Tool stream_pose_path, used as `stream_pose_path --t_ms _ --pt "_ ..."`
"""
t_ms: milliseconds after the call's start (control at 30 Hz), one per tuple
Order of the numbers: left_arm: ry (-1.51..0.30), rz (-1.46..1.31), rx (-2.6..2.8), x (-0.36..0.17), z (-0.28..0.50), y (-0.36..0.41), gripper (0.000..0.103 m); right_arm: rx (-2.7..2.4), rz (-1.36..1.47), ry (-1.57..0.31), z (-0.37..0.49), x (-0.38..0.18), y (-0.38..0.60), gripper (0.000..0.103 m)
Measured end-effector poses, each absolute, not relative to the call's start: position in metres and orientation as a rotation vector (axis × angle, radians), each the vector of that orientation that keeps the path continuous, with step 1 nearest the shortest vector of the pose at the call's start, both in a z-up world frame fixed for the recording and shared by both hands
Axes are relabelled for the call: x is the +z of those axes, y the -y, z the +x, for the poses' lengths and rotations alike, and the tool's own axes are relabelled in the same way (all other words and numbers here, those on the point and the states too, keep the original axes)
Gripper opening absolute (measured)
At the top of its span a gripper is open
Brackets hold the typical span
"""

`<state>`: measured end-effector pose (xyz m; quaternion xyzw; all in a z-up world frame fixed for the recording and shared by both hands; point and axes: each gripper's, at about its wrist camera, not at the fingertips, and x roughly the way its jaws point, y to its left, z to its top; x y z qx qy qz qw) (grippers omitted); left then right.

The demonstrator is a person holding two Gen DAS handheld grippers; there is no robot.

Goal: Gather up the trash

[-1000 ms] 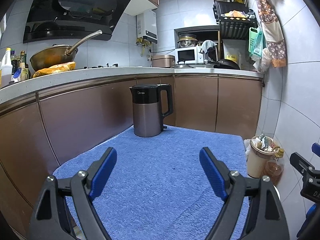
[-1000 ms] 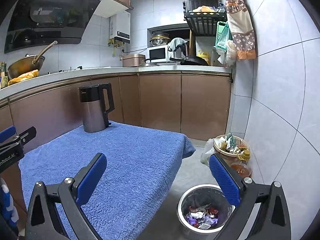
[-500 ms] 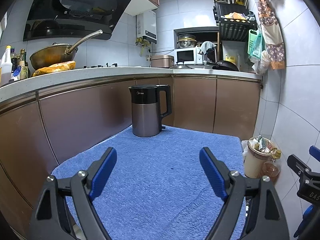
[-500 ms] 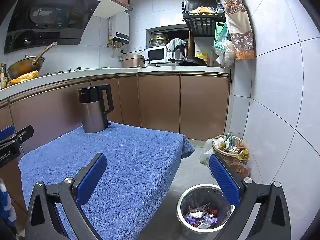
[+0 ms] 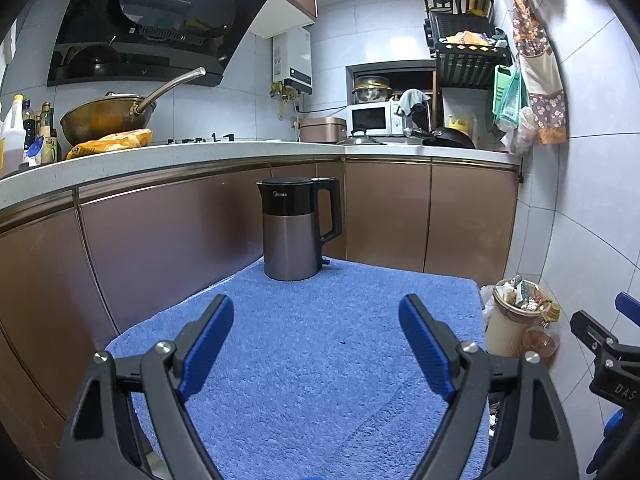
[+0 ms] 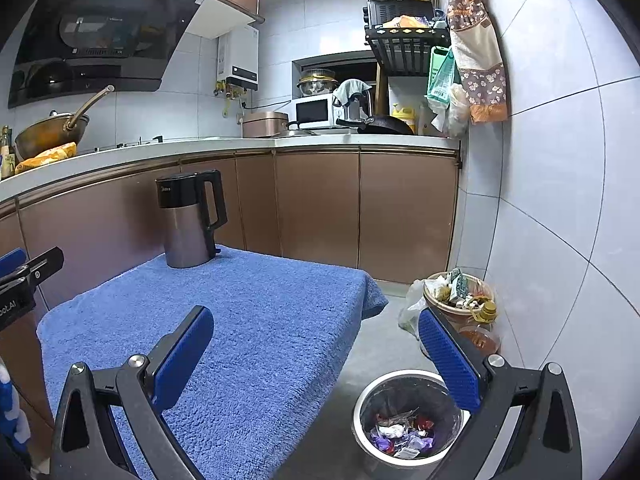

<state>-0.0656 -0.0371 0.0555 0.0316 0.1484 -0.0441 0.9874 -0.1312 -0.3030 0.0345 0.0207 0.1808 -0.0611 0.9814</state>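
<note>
both cameras have drifted only slightly over the last second: the kettle sits a little lower and further left in the left wrist view than a second ago, and the metal bin has slid a touch down in the right wrist view, so the person seems to be lifting and turning a little rather than reaching.

the left gripper hangs over the blue towel with its jaws spread wide and nothing between them. the right gripper is likewise spread and empty, one finger over the towel edge and the other above the floor near the bin.

the trash itself is already in the bin: crumpled wrappers, purple, red and white, lie at its bottom on the floor just beside the towel-covered table. no loose piece shows on the towel; only a tiny dark speck shows there, too small to tell what it is. the task looks close to done, or done.

the risk from here is a wasted or wrong grab. closing on the speck could snag the towel pile and drag the cloth, and the kettle stands on that same cloth. a second, overfull waste bucket stands by the wall with a bottle leaning against it; a careless swing of the right gripper there could knock things out.
</note>
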Motion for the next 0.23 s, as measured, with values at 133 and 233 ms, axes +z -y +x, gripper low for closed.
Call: stream_pose_path --t_ms 133,233 --pt "-0.282 0.077 -0.095 0.0587 -0.0694 0.0394 0.084 -0.127 0.044 -0.357 -0.1332 0.0373 0.3032 0.103" --pt "-0.274 0.084 -0.103 0.0606 -0.0709 0.0399 0.084 -0.130 0.046 -0.353 -0.1342 0.0387 0.3040 0.103"
